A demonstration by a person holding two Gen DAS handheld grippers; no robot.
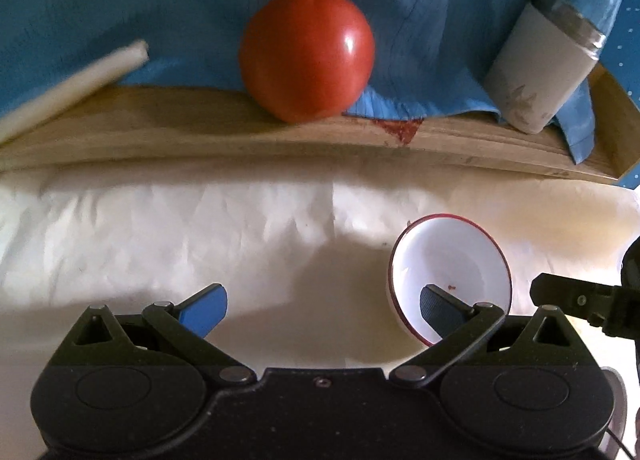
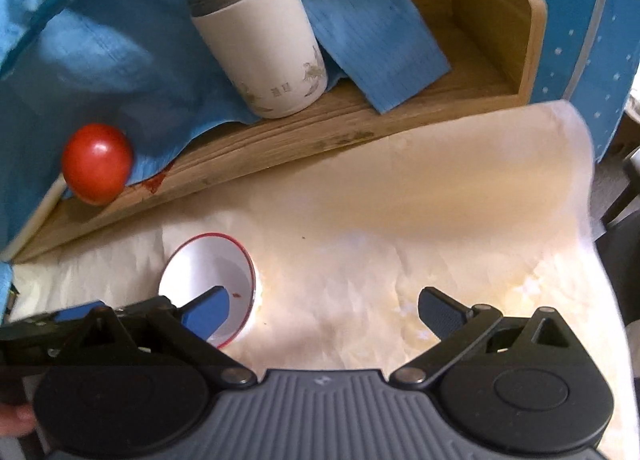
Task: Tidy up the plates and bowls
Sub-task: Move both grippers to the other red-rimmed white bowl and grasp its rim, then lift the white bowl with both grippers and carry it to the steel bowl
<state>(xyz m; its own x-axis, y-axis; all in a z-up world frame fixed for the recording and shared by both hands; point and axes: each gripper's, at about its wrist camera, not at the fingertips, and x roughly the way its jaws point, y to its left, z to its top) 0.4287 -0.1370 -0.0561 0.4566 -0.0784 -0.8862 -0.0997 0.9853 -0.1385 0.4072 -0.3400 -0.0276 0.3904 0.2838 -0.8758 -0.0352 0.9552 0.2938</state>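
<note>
Hovering w/ both tongs wide & empty, left tongs (image 1: 322,306) & right tongs (image 2: 324,310) flank the red-rimmed bowl (image 1: 450,274) on the worktop (image 1: 200,228); approach step, next likely needs closing on its rim.

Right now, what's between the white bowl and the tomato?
Only bare cream paper and the wooden tray's edge separate bowl and tomato; the right wrist view shows it.

You are looking at a surface covered with crinkled white paper (image 2: 400,228). A small white bowl with a red rim (image 2: 208,284) sits directly on the paper. Along the paper's far edge rests a wooden tray (image 2: 320,128), partly draped by a blue cloth (image 2: 120,60).
</note>
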